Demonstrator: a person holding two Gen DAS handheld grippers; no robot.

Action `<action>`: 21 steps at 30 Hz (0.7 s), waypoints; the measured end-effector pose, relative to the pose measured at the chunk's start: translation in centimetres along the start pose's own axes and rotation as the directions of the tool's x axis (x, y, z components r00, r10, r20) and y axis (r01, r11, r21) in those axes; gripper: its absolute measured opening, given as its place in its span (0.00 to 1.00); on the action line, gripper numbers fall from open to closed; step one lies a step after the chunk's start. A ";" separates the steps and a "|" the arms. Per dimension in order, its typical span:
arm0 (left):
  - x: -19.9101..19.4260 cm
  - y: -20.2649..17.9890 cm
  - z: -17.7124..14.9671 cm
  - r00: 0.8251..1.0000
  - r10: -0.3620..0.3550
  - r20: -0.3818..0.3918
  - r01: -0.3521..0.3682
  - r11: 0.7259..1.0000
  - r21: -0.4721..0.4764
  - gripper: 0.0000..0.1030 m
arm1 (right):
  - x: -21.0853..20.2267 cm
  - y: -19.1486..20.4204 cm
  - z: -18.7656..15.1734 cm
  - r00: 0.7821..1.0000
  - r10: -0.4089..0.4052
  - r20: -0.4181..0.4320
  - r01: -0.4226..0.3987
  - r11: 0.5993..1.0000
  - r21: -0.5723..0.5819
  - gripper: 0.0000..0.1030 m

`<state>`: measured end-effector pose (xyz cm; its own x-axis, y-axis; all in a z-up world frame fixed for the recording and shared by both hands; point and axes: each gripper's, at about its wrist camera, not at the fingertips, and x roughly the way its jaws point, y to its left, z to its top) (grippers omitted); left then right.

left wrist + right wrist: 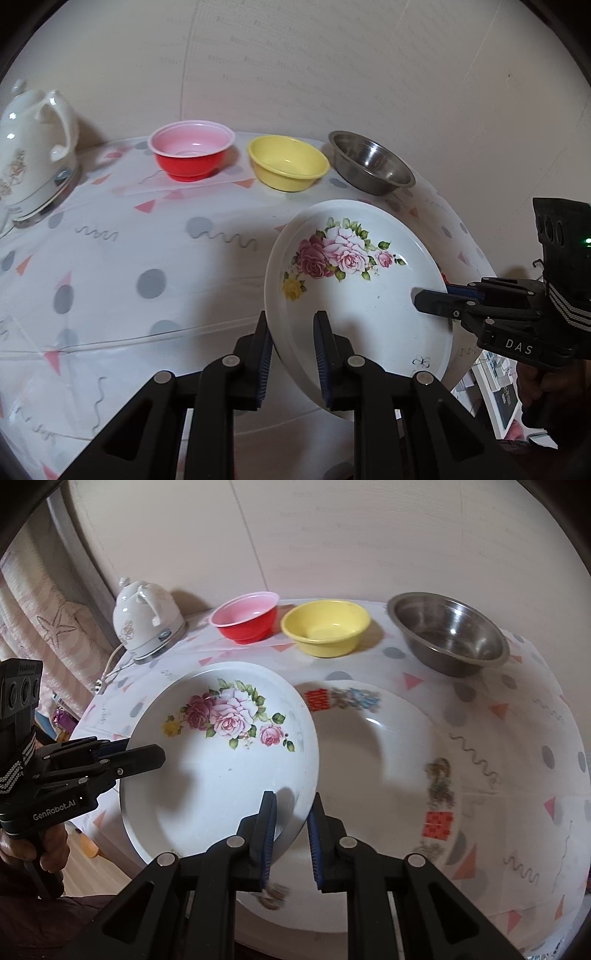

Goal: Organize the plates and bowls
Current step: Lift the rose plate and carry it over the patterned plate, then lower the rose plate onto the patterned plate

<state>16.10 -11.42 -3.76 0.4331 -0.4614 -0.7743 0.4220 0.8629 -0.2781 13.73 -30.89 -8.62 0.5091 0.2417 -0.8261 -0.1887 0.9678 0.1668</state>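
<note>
A white plate with pink roses is held tilted above the table. My left gripper grips its near left rim, and shows from the side in the right wrist view. My right gripper grips its right rim, and shows in the left wrist view. Under it lies a larger white plate with red and blue decals. A red bowl, a yellow bowl and a steel bowl stand in a row at the back.
A white ceramic kettle with its cord stands at the back left. The patterned tablecloth covers the table, which ends at the wall behind the bowls. The table's right edge drops off near my right gripper.
</note>
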 end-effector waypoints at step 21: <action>6.0 -4.3 1.8 0.997 -0.021 -0.077 0.024 0.999 0.041 0.23 | -0.5 -5.6 -1.4 0.997 -0.061 -0.046 0.063 0.997 0.050 0.16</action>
<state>18.31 -18.27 -6.24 0.3618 -0.4625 -0.8094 0.4646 0.8422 -0.2736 13.32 -36.52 -9.94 0.4808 0.1787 -0.8585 -0.1139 0.9835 0.1409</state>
